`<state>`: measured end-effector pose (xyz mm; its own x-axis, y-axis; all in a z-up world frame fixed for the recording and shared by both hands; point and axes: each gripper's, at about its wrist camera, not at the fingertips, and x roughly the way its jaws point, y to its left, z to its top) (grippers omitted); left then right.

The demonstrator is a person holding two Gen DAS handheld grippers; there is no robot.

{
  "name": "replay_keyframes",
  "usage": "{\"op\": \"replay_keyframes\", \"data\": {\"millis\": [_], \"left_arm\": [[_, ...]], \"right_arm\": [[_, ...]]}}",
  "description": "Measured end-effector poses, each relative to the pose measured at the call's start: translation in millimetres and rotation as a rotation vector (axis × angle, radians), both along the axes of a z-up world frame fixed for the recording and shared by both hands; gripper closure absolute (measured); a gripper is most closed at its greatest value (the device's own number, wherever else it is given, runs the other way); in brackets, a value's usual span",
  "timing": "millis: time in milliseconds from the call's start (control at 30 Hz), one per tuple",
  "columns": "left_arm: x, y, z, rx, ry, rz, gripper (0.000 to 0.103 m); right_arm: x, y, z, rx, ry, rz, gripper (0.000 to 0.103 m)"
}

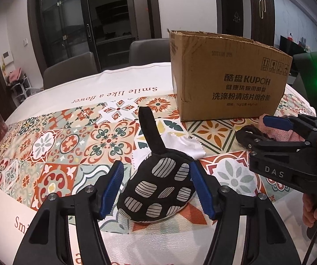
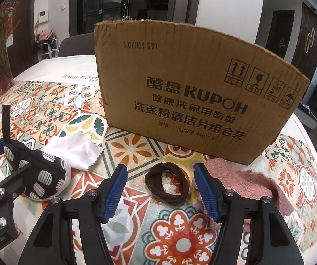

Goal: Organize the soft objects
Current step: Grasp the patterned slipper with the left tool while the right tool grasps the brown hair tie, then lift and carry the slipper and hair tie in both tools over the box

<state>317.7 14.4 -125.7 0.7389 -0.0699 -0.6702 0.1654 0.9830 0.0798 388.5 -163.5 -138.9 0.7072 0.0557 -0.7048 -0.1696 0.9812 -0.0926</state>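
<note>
The black oven mitt [image 1: 158, 190] with its grey striped ovals looks padded and light: it should squash under the pads and spring back, so a hold across the thick quilted body, or at the narrow neck below its upright hanging loop [image 1: 147, 128], seems safest; the loop alone would likely let it swing. It lies on the tiled-pattern surface [image 1: 70, 145] between the fingers of the left tool [image 1: 156, 190], which stand apart on either side of it, close to the fabric but not clearly pressing it.

The brown hair band [image 2: 167, 183], a soft rolled ring, lies flat on the surface just ahead of the right tool [image 2: 160, 190], whose fingers are also apart with nothing between them. It probably weighs almost nothing and would collapse when pinched, so taking one side of the ring across its thickness looks better than spanning the hole.

A pink fluffy towel [image 2: 253, 185] lies crumpled beside the right finger, limp and likely to drape. A thin white cloth [image 2: 72, 150] with pinked edges sits next to the mitt. The open cardboard box [image 2: 191, 92] stands behind them all, presumably where they go.
</note>
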Motion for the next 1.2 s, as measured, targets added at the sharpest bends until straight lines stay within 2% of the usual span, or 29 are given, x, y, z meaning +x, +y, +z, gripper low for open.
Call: {"op": "replay_keyframes", "data": {"millis": [233,467,533,600,733,800,900,1200], "left_arm": [[0.0,-2.1,-0.7,-0.005,0.006,-0.012,0.054],[-0.3,-1.9,-0.6,-0.013,0.018,0.0,0.058],[-0.7,-2.6,-0.4,-0.013,0.02,0.005,0.06],[-1.0,-3.5,-0.1,-0.01,0.024,0.009,0.06],[-1.5,-4.3,0.6,-0.017,0.03,0.015,0.064],[-2.1,-4.8,1.3,-0.023,0.035,0.015,0.065],[-2.6,-5.4,2.3,-0.029,0.041,0.017,0.068],[-10.5,-2.8,16.0,-0.056,0.019,0.019,0.071]], "right_arm": [[9.9,0.6,-11.3,0.018,0.05,0.015,0.039],[16.1,-5.6,-19.9,0.08,0.096,0.007,0.041],[17.1,-7.5,-22.1,0.087,0.104,-0.001,0.045],[15.8,-10.3,-22.9,0.095,0.112,-0.008,0.057],[16.4,-14.1,-22.3,0.103,0.118,-0.025,0.066],[16.6,-15.7,-21.9,0.103,0.122,-0.03,0.08],[17.4,-14.1,-22.8,0.098,0.131,-0.026,0.088],[3.7,-12.6,-6.6,0.128,0.114,-0.024,0.09]]}}
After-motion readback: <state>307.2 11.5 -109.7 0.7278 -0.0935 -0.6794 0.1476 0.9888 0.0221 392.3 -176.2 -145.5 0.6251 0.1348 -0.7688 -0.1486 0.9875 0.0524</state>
